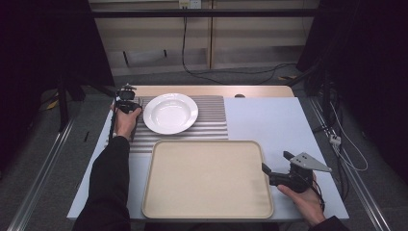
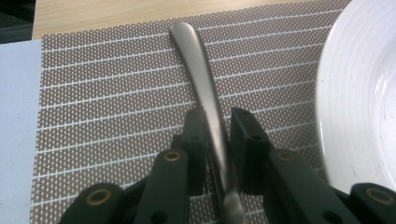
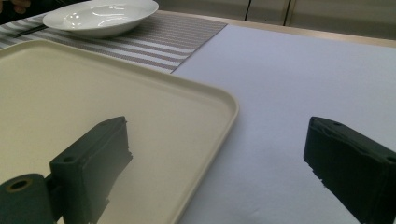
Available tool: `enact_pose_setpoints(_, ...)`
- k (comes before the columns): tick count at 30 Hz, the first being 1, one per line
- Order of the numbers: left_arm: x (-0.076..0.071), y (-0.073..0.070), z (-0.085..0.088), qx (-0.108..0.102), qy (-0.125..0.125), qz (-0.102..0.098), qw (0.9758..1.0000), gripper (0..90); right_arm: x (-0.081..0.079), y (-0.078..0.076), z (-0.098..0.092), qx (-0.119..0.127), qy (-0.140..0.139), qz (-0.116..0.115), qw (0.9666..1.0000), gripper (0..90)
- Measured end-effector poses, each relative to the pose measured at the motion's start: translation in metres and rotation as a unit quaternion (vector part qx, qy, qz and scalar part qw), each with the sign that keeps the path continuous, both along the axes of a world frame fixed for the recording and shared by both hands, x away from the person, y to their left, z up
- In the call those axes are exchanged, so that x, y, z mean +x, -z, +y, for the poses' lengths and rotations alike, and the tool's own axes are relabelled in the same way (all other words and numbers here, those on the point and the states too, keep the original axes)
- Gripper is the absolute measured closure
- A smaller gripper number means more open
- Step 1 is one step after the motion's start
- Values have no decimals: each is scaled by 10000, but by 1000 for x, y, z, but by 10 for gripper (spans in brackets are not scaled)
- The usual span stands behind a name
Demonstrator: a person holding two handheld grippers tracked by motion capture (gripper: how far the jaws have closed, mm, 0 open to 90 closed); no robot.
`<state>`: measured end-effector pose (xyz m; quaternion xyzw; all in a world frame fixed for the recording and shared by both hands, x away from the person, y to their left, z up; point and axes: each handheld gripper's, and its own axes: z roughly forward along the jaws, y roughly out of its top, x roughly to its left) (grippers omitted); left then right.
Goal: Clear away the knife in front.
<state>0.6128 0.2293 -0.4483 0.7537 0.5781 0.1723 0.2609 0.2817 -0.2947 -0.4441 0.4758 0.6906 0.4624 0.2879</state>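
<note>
**Getting a clean grip on the cutlery handle**

Dim walls and trailing cables are surrounding a pale worktop on which a striped placemat is lying, and the white plate on that mat is serving as the landmark. Just left of the plate, a metal cutlery handle is lying flat on the mat, its rounded end pointing away from the person. Which utensil it is cannot be told, since the working end is hidden under the claw.

The left claw is straddling the handle partway along, its jaws standing close on either side of the metal. One pad appears to be touching while a thin gap is showing at the other, so the grip is looking not quite made; I am reading it as released but nearly shut.

To do this well, the jaws should be squeezing squarely across the narrow sides of the handle and low against the mat, so the thin metal is not twisting or skating out. The hand should be staying clear of the plate rim, which is sitting just beside the outer jaw. Lifting should be waiting until both pads are pressing.

Nearer the person than the plate, a beige tray is waiting. Beyond the tray's right edge, the right claw is hanging with jaws wide apart, grasping nothing.
</note>
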Motion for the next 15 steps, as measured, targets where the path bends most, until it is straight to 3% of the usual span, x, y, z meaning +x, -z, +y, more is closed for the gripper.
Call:
enact_pose_setpoints(6,-1,-1,0,-30,-9,103,9999,794,0,0,0,-21,-11,3,10000,69)
enact_pose_setpoints(7,0,-2,-1,-2,-22,173,9998,795,0,0,0,-23,-8,2,10000,69)
enact_pose_setpoints(8,0,-4,-6,222,27,196,9996,796,0,0,0,-26,-8,-4,10000,69)
enact_pose_setpoints(14,-1,-5,-8,265,47,235,9994,797,-1,0,0,-25,4,2,10000,70)
enact_pose_setpoints(15,-2,-5,-10,410,91,204,9989,797,-1,0,0,-26,-6,2,10000,69)
